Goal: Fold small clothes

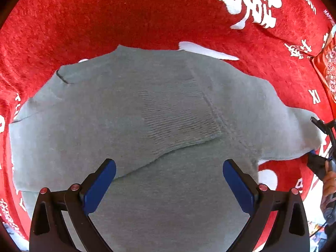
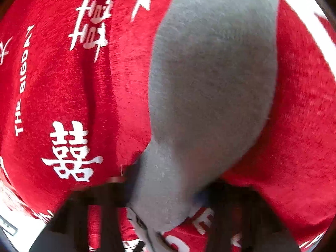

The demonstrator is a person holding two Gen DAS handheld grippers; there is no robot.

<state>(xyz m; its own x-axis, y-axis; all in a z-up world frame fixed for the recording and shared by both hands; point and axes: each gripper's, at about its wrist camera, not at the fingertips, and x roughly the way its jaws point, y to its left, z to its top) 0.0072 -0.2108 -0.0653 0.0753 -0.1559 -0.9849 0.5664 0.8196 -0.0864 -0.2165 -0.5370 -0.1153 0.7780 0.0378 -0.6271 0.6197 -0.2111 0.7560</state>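
Lying flat across the red cloth (image 1: pixel 84 21) with white characters: a grey garment (image 1: pixel 105 115), a ribbed patch (image 1: pixel 178 115) near its middle and a folded edge running diagonally just ahead of the left tongs (image 1: pixel 169 184). Hovering over the garment, pointing down at it, both blue pads (image 1: pixel 100 187) standing wide apart with nothing between them and no cloth pinched. Showing at the right edge of the left wrist view: the right tongs (image 1: pixel 315 157) at the garment's far corner, with part of a hand (image 1: pixel 329 180) behind.

Reaching up the frame in the right wrist view: a long strip of the same grey garment (image 2: pixel 210 84), narrowing toward the right tongs (image 2: pixel 166 191). Closed tight on that narrow end, dark blurred fingers (image 2: pixel 130 180) pressing on either side of the fabric. Spreading beneath on both sides: the red cloth (image 2: pixel 63 84).
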